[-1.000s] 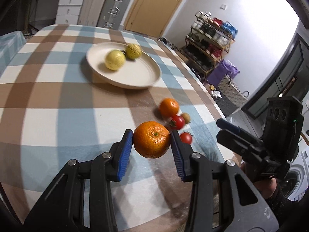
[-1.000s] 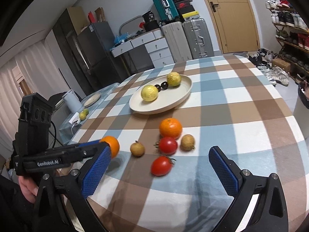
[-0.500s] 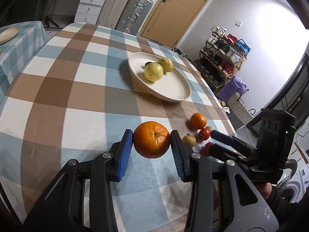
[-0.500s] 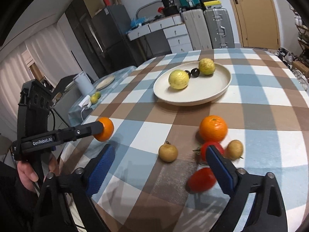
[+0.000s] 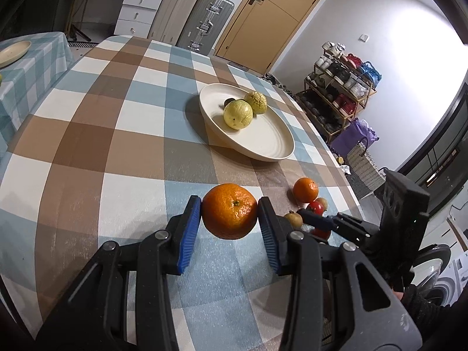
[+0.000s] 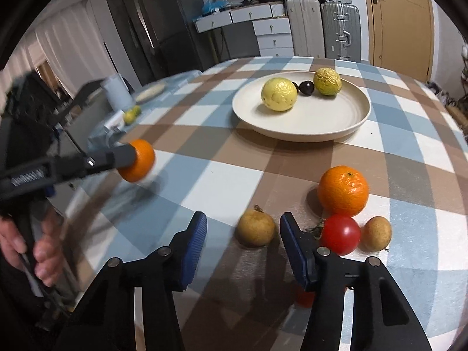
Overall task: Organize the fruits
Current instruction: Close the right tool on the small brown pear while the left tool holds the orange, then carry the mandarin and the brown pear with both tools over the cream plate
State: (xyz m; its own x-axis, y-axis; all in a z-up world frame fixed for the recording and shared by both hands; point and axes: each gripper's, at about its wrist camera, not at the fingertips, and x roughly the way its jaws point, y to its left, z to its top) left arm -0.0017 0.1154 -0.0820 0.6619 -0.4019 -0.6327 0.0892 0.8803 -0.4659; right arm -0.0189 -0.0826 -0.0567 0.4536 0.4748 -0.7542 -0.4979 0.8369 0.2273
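Left wrist view: the left gripper (image 5: 229,219) pinches an orange (image 5: 229,215) between both blue pads, clear of the checked tablecloth (image 5: 117,146). The plate (image 5: 263,149) lies ahead and slightly right, holding two yellow-green fruits (image 5: 238,114) at its far side. The right gripper (image 5: 314,218) reaches in from the right toward the loose fruit cluster.

Right wrist view: the right gripper (image 6: 242,239) has its jaws closing, with a small brown fruit (image 6: 256,228) just beyond the pad tips and nearer the right pad; the pads do not press on it. Just right of that pad sit a red tomato (image 6: 340,234), a second brown fruit (image 6: 377,232) and a second orange (image 6: 342,190), all near one another. A further red item is partly hidden under the right finger.

Procedure, as judged: advance the right gripper until the brown fruit sits fully between the pads, centred, before closing further. Keep the right pad off the tomato to avoid rolling it. Carry the held orange over the plate's open near half and lower it before release.
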